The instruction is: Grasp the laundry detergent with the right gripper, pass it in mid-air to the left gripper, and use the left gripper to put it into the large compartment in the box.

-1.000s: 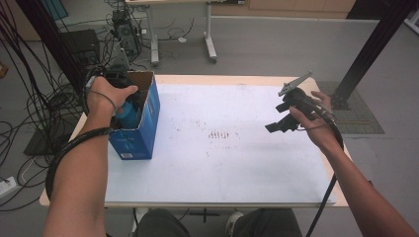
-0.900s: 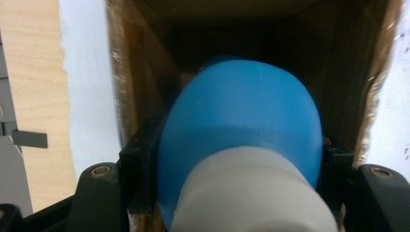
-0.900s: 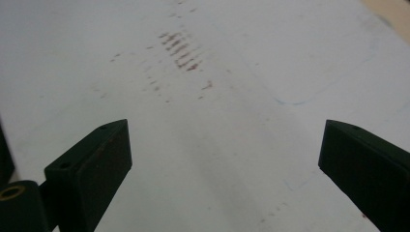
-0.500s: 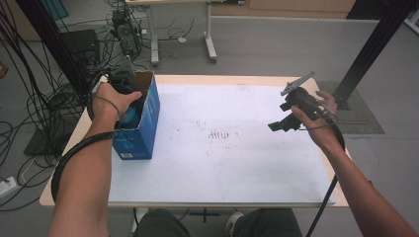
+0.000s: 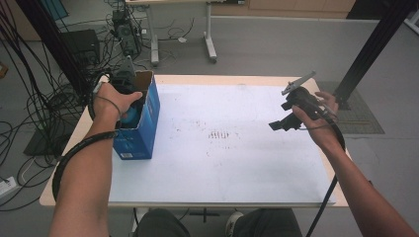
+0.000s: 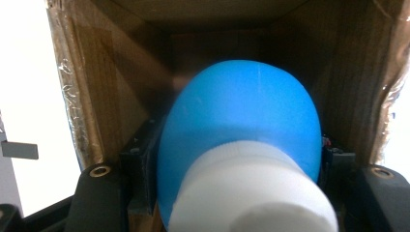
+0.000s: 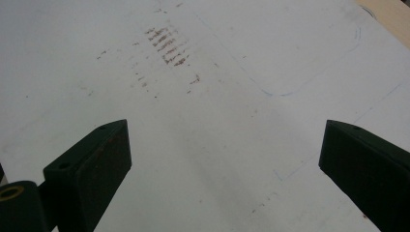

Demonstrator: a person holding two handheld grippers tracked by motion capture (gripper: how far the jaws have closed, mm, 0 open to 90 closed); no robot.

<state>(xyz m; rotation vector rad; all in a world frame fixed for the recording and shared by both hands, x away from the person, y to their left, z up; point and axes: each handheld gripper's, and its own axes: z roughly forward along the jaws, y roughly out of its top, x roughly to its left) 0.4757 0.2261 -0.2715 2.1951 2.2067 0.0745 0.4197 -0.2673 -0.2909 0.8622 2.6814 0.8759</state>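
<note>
A blue cardboard box (image 5: 140,129) stands open-topped at the table's left edge. My left gripper (image 5: 129,101) reaches down into it, shut on a blue bottle (image 6: 241,125) with a white cap (image 6: 251,193). The box's brown inner walls (image 6: 111,72) surround the bottle on all sides. A bit of the blue bottle (image 5: 131,116) peeks out at the box mouth under the hand. My right gripper (image 5: 282,123) hovers over the table's right part, open, its jaws wide apart above bare white surface (image 7: 217,145).
The white table top (image 5: 232,153) carries brown smudges (image 5: 221,134) near its middle and thin blue pen lines (image 7: 309,77). Cables, a black stand and another table's legs (image 5: 210,44) lie on the floor beyond the far edge. A black post (image 5: 370,49) rises at the right.
The left hand has sunk a little deeper into the box with the bottle. The right gripper has drifted slightly but stays open over the table.
</note>
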